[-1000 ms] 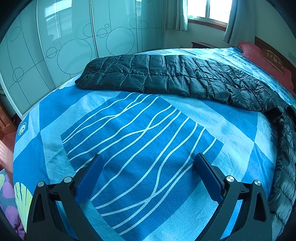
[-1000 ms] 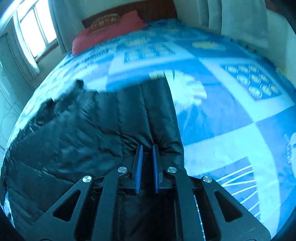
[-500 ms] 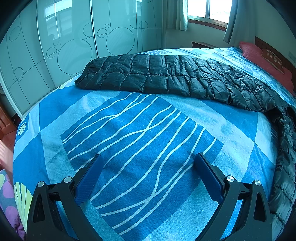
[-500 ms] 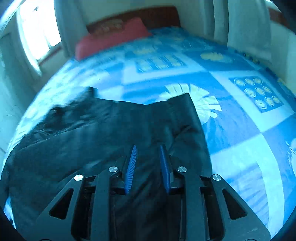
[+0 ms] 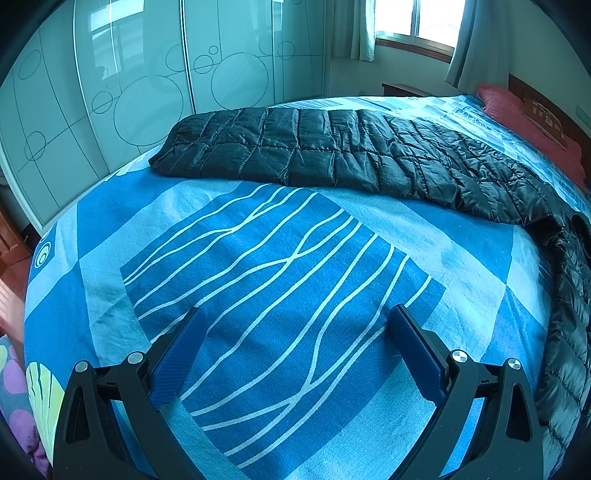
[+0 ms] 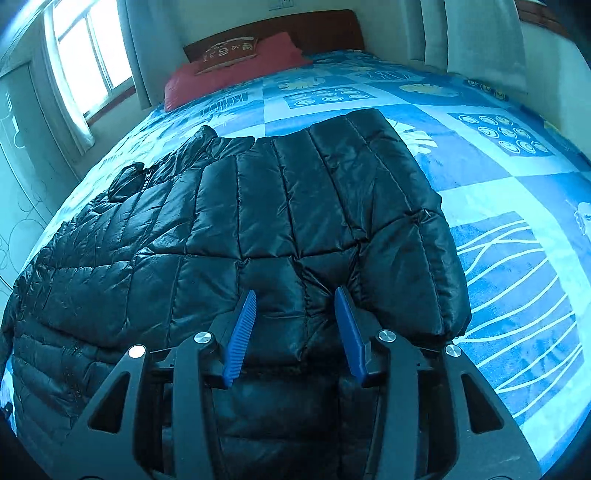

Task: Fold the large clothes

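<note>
Black puffer jacket (image 6: 288, 221) is spread out flat on the bed (image 6: 498, 192), lying right under and ahead of the right gripper (image 6: 295, 306), which is angled down over it from the near edge. Those jaws are parted a fair bit with nothing pinched between them, just quilted fabric showing in the gap, and I can't tell whether the blue fingers (image 6: 242, 328) actually touch the cloth or sit just above it. A folded-over section of the jacket runs forward from the jaws toward the red pillow (image 6: 236, 70) and headboard (image 6: 314, 29), with its right edge ending just beside the right-hand finger. The rest of the jacket sprawls off to the left of the jaws. Over on the other side, the left gripper (image 5: 295, 321) is held low and tilted over bare bedsheet, jaws spread wide and holding nothing, pads (image 5: 177, 358) sitting over the wavy white-line square of the sheet. From there the jacket (image 5: 332, 155) is well ahead of the jaws, stretched across the far part of the bed, and it curves round to the right of the right-hand finger. Beyond it is the wardrobe (image 5: 129, 92) with the circle pattern
</note>
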Available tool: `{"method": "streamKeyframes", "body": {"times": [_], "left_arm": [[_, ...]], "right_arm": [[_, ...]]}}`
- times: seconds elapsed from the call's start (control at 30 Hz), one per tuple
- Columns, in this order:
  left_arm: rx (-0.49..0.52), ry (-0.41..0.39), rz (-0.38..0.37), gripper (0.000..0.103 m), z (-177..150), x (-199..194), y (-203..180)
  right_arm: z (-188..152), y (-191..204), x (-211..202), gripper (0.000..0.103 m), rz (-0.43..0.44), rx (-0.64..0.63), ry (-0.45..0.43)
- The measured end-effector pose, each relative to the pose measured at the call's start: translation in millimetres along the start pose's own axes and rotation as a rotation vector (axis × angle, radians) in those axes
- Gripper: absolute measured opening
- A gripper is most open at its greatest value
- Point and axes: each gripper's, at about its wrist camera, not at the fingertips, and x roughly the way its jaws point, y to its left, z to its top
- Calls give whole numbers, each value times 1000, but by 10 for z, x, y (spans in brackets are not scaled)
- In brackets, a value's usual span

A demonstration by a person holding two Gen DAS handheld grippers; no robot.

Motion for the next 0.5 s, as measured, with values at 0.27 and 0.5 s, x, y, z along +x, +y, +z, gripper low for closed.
{"method": "streamKeyframes", "body": {"times": [0.27,0.5], "left_arm": [[-6,42,-17,98,80,21,23],[-157,14,-241,97,357,100,432]], "right_arm": [[-47,27,4,52,13,-19,-13],[-64,63,-5,54,1,-37,-18]]}}
